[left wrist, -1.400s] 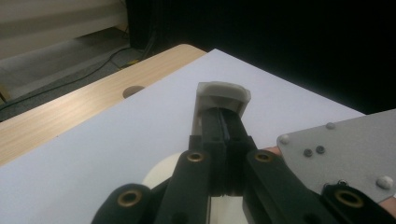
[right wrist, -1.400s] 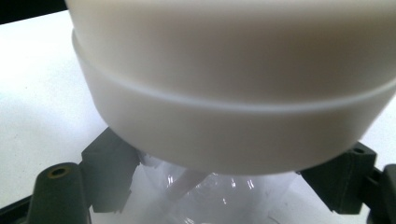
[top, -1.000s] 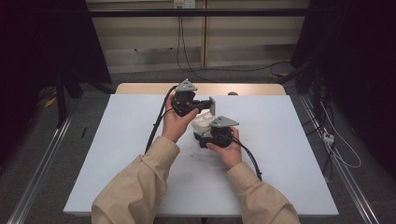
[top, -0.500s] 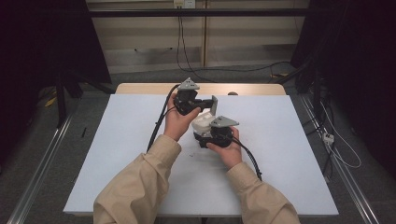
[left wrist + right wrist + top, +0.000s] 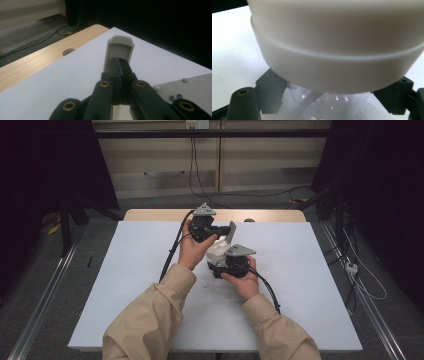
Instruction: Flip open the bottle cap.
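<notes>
Gripping a flat grey flap (image 5: 119,50) between shut jaws, the left gripper (image 5: 216,229) sits at the far middle of the white table (image 5: 125,285), held up in the person's left hand (image 5: 192,251). In the left gripper view the flap stands upright past the black jaw tips, which press together on its lower part, with the wooden table edge (image 5: 37,62) off to the left. In the high view the flap (image 5: 231,233) rises just right of that gripper and leans over a white container (image 5: 218,251), which lies between the two hands. Just right and nearer, the right gripper (image 5: 226,265) is held low in the right hand (image 5: 246,281). In the right gripper view its jaws stand wide on either side of the container's broad white body (image 5: 337,62), clamping it, with a clear glossy part (image 5: 324,103) below
</notes>
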The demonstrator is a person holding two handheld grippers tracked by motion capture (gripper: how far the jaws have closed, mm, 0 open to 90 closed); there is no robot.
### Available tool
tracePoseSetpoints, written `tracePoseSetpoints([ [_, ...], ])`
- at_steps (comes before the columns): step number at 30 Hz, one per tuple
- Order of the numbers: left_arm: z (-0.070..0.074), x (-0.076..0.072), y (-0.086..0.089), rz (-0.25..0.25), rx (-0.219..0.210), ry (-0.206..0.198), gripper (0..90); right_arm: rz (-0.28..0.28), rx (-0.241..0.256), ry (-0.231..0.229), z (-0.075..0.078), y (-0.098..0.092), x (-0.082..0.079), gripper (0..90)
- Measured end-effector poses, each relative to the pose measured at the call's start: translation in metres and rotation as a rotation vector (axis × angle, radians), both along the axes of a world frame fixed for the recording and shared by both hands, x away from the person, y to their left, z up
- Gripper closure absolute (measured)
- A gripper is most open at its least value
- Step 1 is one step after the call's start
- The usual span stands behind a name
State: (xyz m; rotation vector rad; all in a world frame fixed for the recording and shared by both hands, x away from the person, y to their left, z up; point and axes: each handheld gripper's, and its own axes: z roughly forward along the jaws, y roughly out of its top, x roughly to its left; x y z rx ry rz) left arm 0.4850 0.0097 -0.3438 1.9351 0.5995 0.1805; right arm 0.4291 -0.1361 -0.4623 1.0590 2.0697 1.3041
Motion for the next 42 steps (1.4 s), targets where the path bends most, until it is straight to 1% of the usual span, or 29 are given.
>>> tracePoseSetpoints([
  [8,-0.001,0.002,-0.003,-0.007,-0.001,0.002,90.0,0.001,-0.002,0.000,0.000,0.000,0.000,18.7],
  [11,-0.002,0.003,-0.004,-0.007,0.009,-0.002,90.0,0.001,-0.002,0.000,0.000,0.000,0.000,18.7],
  [15,-0.004,0.004,-0.007,-0.006,0.000,0.002,90.0,0.001,-0.002,-0.001,0.000,0.000,0.000,18.7],
  [17,-0.005,0.005,-0.008,-0.009,0.005,0.007,90.0,0.000,-0.001,-0.001,0.000,0.000,0.000,18.7],
  [20,-0.007,0.005,-0.009,-0.007,0.001,0.010,90.0,0.000,-0.001,-0.001,0.000,0.000,0.000,18.7],
  [27,-0.009,0.007,-0.011,-0.009,0.007,0.012,90.0,0.001,-0.001,0.000,0.000,0.000,0.000,18.7],
  [31,-0.011,0.007,-0.012,-0.007,0.004,0.011,90.0,0.001,-0.002,-0.001,0.000,0.000,0.000,18.7],
  [33,-0.012,0.007,-0.013,-0.011,0.024,0.010,90.0,0.001,-0.001,-0.001,0.000,0.000,0.000,18.7],
  [35,-0.013,0.007,-0.014,-0.012,0.024,0.009,90.0,0.002,-0.009,-0.002,0.000,0.001,0.000,18.7],
  [36,-0.013,0.008,-0.014,-0.012,0.017,0.010,90.0,0.003,-0.006,-0.001,0.000,0.000,0.000,18.7],
  [42,-0.013,0.008,-0.015,-0.013,0.024,0.008,90.0,0.004,-0.004,0.000,0.000,0.000,0.000,18.7],
])
